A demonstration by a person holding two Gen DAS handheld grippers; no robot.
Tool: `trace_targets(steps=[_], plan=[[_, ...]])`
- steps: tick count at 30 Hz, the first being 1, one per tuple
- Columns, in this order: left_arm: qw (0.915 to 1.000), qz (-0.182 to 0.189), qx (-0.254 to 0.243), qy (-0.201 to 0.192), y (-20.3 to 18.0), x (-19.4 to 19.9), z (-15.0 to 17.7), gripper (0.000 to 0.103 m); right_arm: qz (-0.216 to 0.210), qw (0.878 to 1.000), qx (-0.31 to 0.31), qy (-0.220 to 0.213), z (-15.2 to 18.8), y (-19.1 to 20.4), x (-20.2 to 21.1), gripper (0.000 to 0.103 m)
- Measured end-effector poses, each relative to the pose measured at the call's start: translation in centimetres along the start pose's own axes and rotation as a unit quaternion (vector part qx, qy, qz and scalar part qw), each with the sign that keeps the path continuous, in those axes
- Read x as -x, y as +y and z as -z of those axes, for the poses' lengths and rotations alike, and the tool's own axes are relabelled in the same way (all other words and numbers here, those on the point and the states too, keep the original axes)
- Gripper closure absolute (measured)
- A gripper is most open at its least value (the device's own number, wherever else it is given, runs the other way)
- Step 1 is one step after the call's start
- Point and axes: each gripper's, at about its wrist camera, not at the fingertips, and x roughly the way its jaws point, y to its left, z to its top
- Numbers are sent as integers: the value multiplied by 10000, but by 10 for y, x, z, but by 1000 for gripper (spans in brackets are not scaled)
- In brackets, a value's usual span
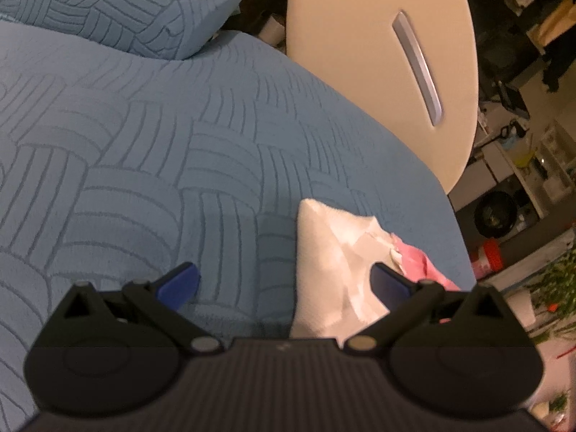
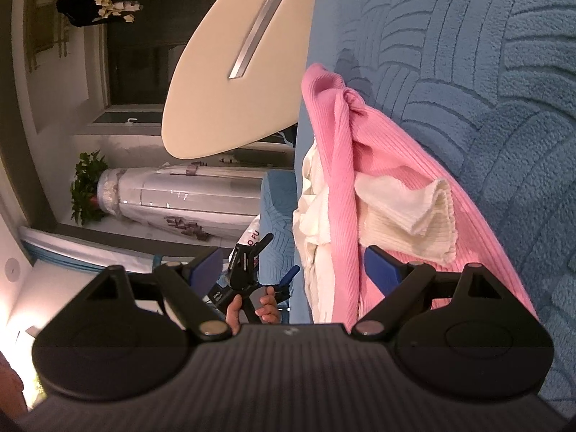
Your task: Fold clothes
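A pink ribbed garment [image 2: 388,165] lies bunched with a cream-white garment [image 2: 406,216] on the blue quilted bed cover [image 2: 486,90], near the bed's edge. In the left wrist view the white cloth [image 1: 331,259] and a bit of the pink one [image 1: 424,262] lie at the lower right of the bed cover [image 1: 162,144]. My left gripper [image 1: 284,280] is open just above the cloth, which lies between its fingers. My right gripper [image 2: 291,270] is open over the pile's edge, holding nothing. The left gripper [image 2: 266,262] and the hand that holds it show in the right wrist view.
A blue pillow [image 1: 118,3] lies at the head of the bed. A cream cabinet door [image 1: 381,54] with a metal handle stands beside the bed, also in the right wrist view [image 2: 234,64]. Cluttered shelves [image 1: 532,165], a plant [image 2: 86,187] and a white appliance [image 2: 180,194] lie beyond.
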Motion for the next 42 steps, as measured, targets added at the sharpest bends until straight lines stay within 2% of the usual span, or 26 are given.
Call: trace_targets(steps=[6,18,22,28,34,37,39,40,41,42], plan=[[9997,-165,-134,98,-1,-7,2,0,11,10000,16,23,0,1,1,14],[9984,108,550,106,22,-8,-4,0,11,10000,8,8,0,0,6,14],[9986,69,523,33,24,-7,-6,0,13,10000,0,4,0,-1,5,14],[9999,-105,-3,-109,10,-16,-4,0,42,10000,13,38,1,-1,3,14],[9990,404,-209,13,-16,-40,-4,0,17,9999,6,102,3,1,-2,14],[9968,199,-763,-152,-33,-54,3,0,48,9999,-4,140,5,1,-3,14],[9914,42,-1285,-263,-46,-60,12,1,33,9999,-2,113,5,2,-2,14],[9884,32,-1489,-291,-51,-61,16,5,22,10000,-10,89,5,3,-1,14],[9853,27,-1686,-288,-55,-61,21,22,16,10000,-30,82,5,2,-1,14],[9818,24,-1879,-270,-59,-62,25,35,9,10000,-41,85,4,2,-2,14]])
